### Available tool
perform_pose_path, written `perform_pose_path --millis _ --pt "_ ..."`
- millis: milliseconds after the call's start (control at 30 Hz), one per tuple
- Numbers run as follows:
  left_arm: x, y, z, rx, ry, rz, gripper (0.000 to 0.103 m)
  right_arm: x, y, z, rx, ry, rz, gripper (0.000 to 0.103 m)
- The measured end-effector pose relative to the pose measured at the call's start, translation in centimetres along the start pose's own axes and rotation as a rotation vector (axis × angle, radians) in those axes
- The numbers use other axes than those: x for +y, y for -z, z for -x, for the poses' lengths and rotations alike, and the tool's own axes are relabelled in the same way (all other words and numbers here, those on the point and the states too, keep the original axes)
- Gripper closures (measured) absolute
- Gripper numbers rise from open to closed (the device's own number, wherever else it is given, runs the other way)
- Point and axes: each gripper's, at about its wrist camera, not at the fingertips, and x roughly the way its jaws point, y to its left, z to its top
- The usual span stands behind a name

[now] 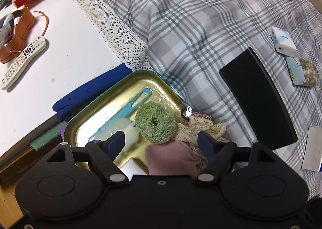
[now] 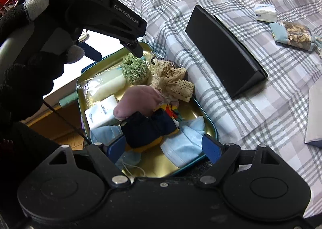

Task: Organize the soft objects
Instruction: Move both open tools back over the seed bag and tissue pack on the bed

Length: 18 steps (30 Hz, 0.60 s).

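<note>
A gold tin tray [image 1: 112, 96] [image 2: 199, 108] sits at the bed's edge, holding a green knitted scrubber [image 1: 155, 122] [image 2: 135, 71], a pink cloth [image 1: 171, 158] [image 2: 138, 100], a cream lace cloth [image 1: 201, 128] [image 2: 173, 84], a white roll [image 2: 108, 86], a tissue pack [image 2: 100, 112], a dark blue sock bundle [image 2: 149, 128] and light blue masks [image 2: 181, 148]. My left gripper [image 1: 161, 144] is open just above the pink cloth and scrubber. My right gripper [image 2: 163, 148] is open over the sock bundle and masks. The left gripper's body [image 2: 112, 19] shows above the tray in the right wrist view.
The plaid bed cover [image 1: 201, 17] holds a black wedge-shaped case [image 1: 257, 98] [image 2: 223, 50], a white pack [image 1: 283, 41] [image 2: 265, 11] and a blue patterned pouch [image 1: 301, 72] [image 2: 291, 35]. A white table [image 1: 60, 47] holds a remote [image 1: 22, 62], an orange container [image 1: 16, 33] and a blue folded cloth [image 1: 88, 92].
</note>
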Motion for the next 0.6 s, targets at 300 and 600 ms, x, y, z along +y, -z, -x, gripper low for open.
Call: perform_pose_path --millis 300,600 --pt "-1.4 1.1 0.5 -0.037 -0.033 -0.052 0.028 -0.9 0.8 2.1 -0.073 0.049 -0.011 0.008" --pt "-2.6 1.5 1.1 -0.074 -0.026 -0.085 0.027 -4.6 0.3 5.2 -0.213 0.17 -0.082 0.001"
